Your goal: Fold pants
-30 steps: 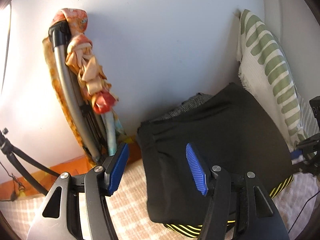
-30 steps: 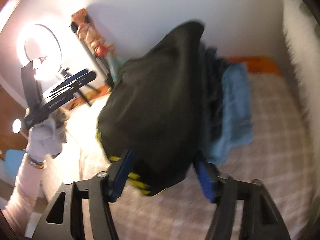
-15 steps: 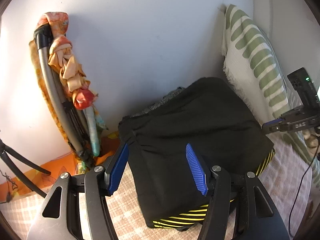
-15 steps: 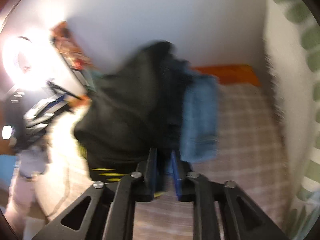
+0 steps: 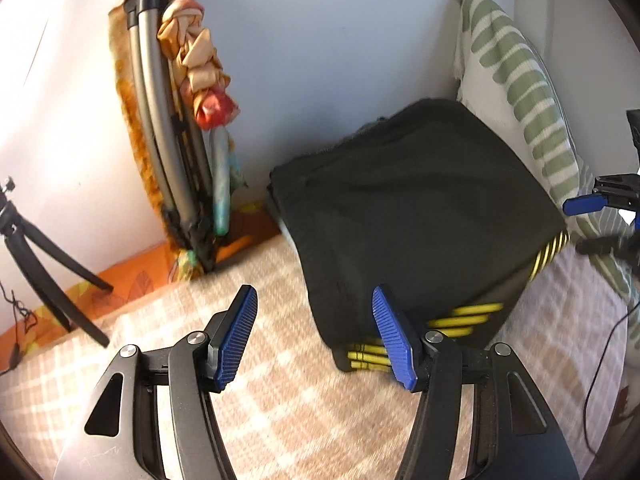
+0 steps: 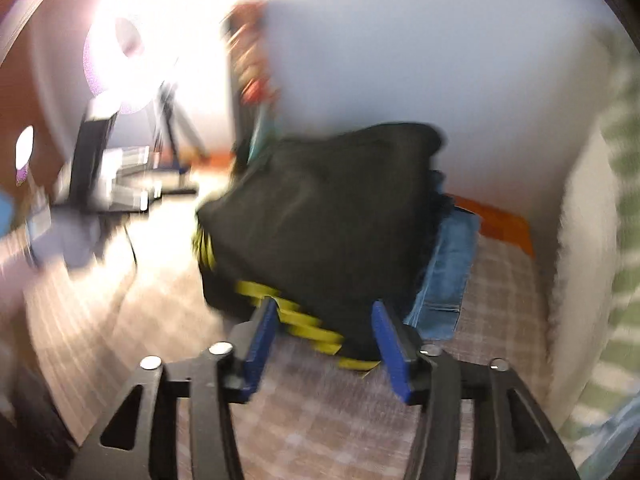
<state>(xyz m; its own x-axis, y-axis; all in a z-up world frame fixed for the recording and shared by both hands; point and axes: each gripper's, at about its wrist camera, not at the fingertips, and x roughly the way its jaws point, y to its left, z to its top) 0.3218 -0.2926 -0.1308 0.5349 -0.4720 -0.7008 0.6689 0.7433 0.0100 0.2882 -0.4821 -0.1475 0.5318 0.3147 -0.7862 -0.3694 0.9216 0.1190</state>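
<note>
The folded black pants [image 5: 416, 216] with yellow stripes lie on top of a stack of clothes on the checked bed cover [image 5: 280, 380], against the wall. They also show in the blurred right wrist view [image 6: 320, 216]. My left gripper [image 5: 316, 336] is open and empty, just in front of the pants' near left corner. My right gripper [image 6: 324, 344] is open and empty, at the pants' striped near edge. It also shows at the right edge of the left wrist view [image 5: 588, 204].
Folded blue jeans [image 6: 452, 272] lie under the stack. A green-striped pillow [image 5: 520, 80] leans at the right. A folded frame with orange cloth [image 5: 176, 112] stands against the wall. A tripod [image 5: 44, 256] and a ring light [image 6: 128, 40] stand at the left.
My right gripper was shut half a second ago and has opened, drawn back from the pants. My left gripper has drifted left, so the pants sit right of it.
</note>
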